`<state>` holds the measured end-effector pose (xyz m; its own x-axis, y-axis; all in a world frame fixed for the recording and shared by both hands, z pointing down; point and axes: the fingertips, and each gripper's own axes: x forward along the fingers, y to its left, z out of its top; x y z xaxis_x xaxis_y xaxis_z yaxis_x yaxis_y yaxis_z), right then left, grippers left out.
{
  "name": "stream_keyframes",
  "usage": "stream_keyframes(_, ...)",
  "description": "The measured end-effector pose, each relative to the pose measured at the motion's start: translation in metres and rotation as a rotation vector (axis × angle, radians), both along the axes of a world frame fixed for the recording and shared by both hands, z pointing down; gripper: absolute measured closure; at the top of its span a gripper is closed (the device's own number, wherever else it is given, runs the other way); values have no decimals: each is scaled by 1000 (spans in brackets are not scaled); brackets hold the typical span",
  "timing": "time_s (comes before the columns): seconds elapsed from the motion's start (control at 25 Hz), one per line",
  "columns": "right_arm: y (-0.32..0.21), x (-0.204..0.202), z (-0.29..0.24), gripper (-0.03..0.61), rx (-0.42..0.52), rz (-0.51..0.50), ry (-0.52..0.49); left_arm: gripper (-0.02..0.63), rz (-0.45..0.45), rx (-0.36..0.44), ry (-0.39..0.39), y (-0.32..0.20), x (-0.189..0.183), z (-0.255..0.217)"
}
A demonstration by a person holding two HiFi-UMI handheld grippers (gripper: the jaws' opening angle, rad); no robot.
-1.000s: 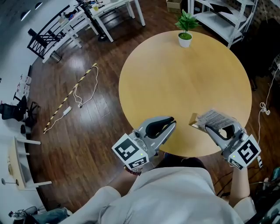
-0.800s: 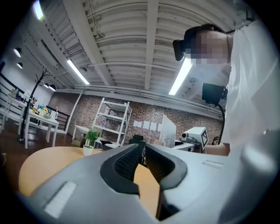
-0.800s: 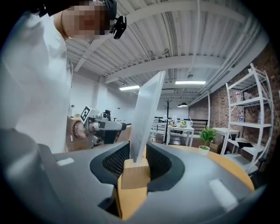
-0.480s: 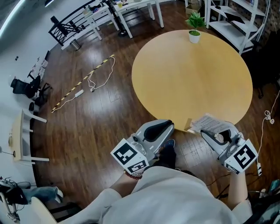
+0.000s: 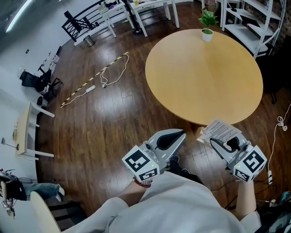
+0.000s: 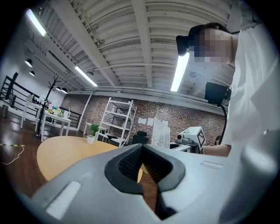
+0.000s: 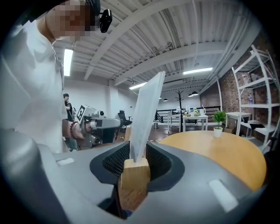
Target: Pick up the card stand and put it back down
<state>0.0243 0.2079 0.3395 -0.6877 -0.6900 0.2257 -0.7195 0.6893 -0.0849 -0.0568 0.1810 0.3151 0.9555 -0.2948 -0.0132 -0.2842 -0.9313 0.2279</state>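
The card stand is a small wooden block (image 7: 133,174) with a white printed card (image 7: 146,118) standing upright in its slot. My right gripper (image 7: 133,173) is shut on the block. In the head view the right gripper (image 5: 214,142) holds the card stand (image 5: 219,131) in the air just off the near edge of the round wooden table (image 5: 204,73), above the floor. My left gripper (image 5: 178,136) hangs to its left, also off the table. In the left gripper view the left gripper (image 6: 142,170) is shut with nothing between its jaws.
A small potted plant (image 5: 208,27) stands at the table's far edge. White shelving (image 5: 245,22) is at the back right and white tables (image 5: 136,9) at the back. A cable and striped stick (image 5: 97,79) lie on the wooden floor to the left.
Both grippers have drawn back from over the table's near edge to above the floor. The right gripper has kept its hold on the card stand. The left stays shut.
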Motion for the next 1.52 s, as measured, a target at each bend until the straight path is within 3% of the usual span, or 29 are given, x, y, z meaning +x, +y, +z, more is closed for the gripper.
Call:
stream_keyframes(0.48,-11,-6,1,453,15,72,-28,614,112,55,-3,5,10,-7)
stream_keyframes(1.04,-84,-40,20,453,-12,159,-26,614,186,11,3,-70,-43,17)
stream_keyframes(1.24,-128,-19,32,451,0,239,-55,614,174,-18,-10,-116,-53,22)
stream_keyframes(1.4,-177,29,40,451,-17,299,-79,614,135,-49,4,-152,-37,24)
stream_keyframes(1.52,-235,66,76,451,-36,332,-89,614,93,-72,-12,-193,-24,47)
